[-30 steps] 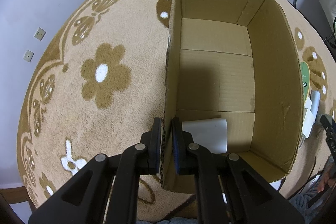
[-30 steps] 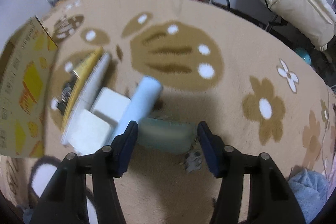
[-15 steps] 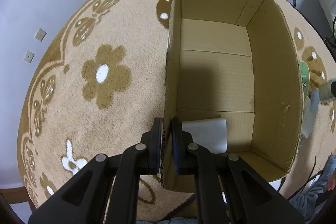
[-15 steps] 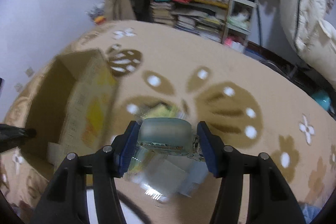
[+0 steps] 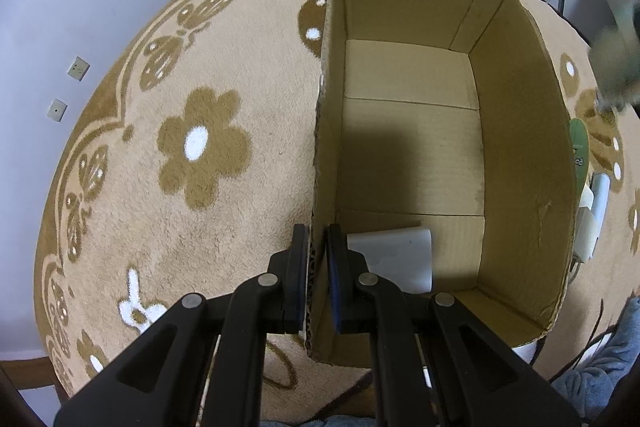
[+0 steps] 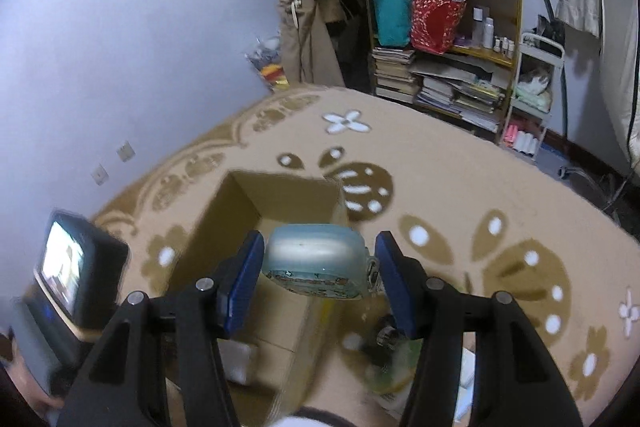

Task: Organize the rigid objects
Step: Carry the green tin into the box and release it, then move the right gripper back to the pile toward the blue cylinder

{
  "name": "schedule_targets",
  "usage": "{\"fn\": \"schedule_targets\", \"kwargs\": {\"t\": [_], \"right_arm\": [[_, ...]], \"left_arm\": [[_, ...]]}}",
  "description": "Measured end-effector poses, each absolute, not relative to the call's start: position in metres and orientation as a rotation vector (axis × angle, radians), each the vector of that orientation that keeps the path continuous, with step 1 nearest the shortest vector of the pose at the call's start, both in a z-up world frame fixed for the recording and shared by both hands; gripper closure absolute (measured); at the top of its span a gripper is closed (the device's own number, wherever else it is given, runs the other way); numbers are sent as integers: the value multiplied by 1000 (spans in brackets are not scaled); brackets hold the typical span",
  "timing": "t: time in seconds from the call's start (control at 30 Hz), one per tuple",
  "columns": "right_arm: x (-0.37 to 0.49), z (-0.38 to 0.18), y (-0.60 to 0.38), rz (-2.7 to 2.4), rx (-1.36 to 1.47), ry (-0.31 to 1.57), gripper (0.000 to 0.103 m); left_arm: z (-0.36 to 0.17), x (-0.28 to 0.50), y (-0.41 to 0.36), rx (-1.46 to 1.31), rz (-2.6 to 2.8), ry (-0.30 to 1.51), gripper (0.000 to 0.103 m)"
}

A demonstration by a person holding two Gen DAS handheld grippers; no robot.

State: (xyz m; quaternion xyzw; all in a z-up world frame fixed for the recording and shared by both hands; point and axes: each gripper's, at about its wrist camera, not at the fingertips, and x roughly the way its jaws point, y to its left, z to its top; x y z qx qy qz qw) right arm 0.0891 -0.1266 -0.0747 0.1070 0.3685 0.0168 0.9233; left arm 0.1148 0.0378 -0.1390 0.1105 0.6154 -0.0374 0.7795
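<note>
An open cardboard box stands on the flowered carpet. Inside, a white flat item lies at its near end. My left gripper is shut on the box's left wall near the near corner, pointing steeply down. My right gripper is shut on a pale blue translucent case with a printed band and a small charm on its right side. It holds the case in the air over the box, near the right wall. In the left wrist view that case is a blur beyond the right wall.
On the carpet right of the box lie a green flat item, a pale tube and a white block. A crowded bookshelf and a white cart stand at the carpet's far edge, with a lilac wall to the left.
My right gripper lifted the pale blue case off the carpet and swung it left, from the pile beside the box to above the box. The left gripper and box stayed put.
</note>
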Motion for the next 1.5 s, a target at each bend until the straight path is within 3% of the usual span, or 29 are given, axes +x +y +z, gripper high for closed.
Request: {"fn": "schedule_targets", "kwargs": {"t": [0.4,0.73,1.07,1.17,1.3,1.5], "right_arm": [[108,-91,-112,93,360,781,41],[127,-130,-104,69,428,912,42],[128,-124,-97,69,373,911,42],[124,-119,-99,41,356,913,36],[114,-109,-104,26,345,876,17],[106,-106,-118,-30,319,890,2]], "left_arm": [[-139,116,41,219,-92,1332,94],[-139,116,43,201,-99,1335,94],[-138,116,43,205,-102,1328,94],[-139,117,45,191,-104,1334,94],[-138,117,46,188,-105,1335,94],[-139,117,44,201,-103,1333,94]]}}
